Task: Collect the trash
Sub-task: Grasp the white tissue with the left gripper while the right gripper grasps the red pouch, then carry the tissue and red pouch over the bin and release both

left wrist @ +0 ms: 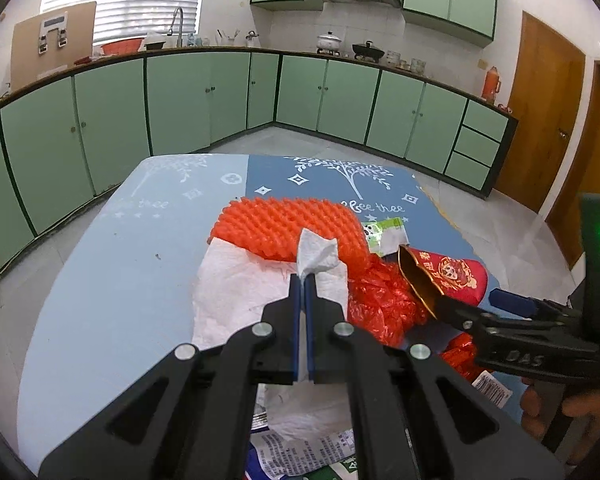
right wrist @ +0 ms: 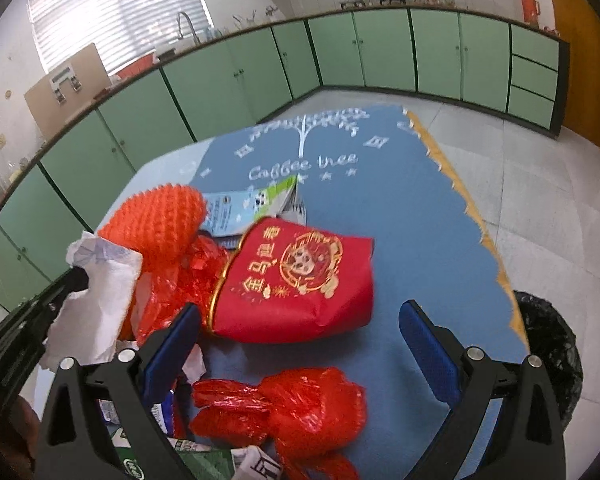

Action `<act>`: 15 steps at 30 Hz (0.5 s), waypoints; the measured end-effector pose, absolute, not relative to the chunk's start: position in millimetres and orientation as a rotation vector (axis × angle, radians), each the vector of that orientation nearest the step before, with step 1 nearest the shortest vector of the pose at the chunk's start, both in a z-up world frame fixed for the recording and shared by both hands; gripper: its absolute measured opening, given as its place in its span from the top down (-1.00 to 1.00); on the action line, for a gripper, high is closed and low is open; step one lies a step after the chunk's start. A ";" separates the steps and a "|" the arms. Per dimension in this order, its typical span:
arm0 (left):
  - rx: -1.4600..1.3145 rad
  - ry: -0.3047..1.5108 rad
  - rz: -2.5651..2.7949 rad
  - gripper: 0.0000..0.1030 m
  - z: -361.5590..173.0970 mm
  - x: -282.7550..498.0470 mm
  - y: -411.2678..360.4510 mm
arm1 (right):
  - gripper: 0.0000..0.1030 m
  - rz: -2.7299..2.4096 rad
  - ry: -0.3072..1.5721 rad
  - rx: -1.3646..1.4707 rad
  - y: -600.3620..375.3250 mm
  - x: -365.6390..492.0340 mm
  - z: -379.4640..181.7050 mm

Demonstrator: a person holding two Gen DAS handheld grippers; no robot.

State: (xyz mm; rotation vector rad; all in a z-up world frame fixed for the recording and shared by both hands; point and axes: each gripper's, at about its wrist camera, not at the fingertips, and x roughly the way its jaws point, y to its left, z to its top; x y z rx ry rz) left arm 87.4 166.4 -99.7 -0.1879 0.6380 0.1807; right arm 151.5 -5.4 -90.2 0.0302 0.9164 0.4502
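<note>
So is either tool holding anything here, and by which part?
The left tool pinches a white paper towel by a bunched-up edge. The right tool is open, holding nothing.

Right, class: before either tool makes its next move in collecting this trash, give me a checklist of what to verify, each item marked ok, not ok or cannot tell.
1. Left tool has a firm pinch on the white tissue: ok, jaws shut on it.
2. Right tool open wide enough for the red gift bag: ok, the bag lies between its fingers.
3. Right tool gripping anything: not ok, nothing held.
4. Bin with black liner within view: ok, beside the table's edge.
5. Tissue lifts free of the orange foam net: cannot tell.
6. Red plastic bag clear of the right tool: cannot tell.
</note>
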 end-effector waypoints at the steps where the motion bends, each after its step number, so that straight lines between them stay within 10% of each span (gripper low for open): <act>1: -0.190 0.639 0.178 0.97 -100.2 88.0 167.1 | -0.88 0.446 0.920 0.027 -4.7 152.1 -91.9; 15: -0.197 0.615 0.156 0.97 -90.8 83.6 165.6 | -0.56 0.537 0.866 0.076 -17.2 142.3 -69.6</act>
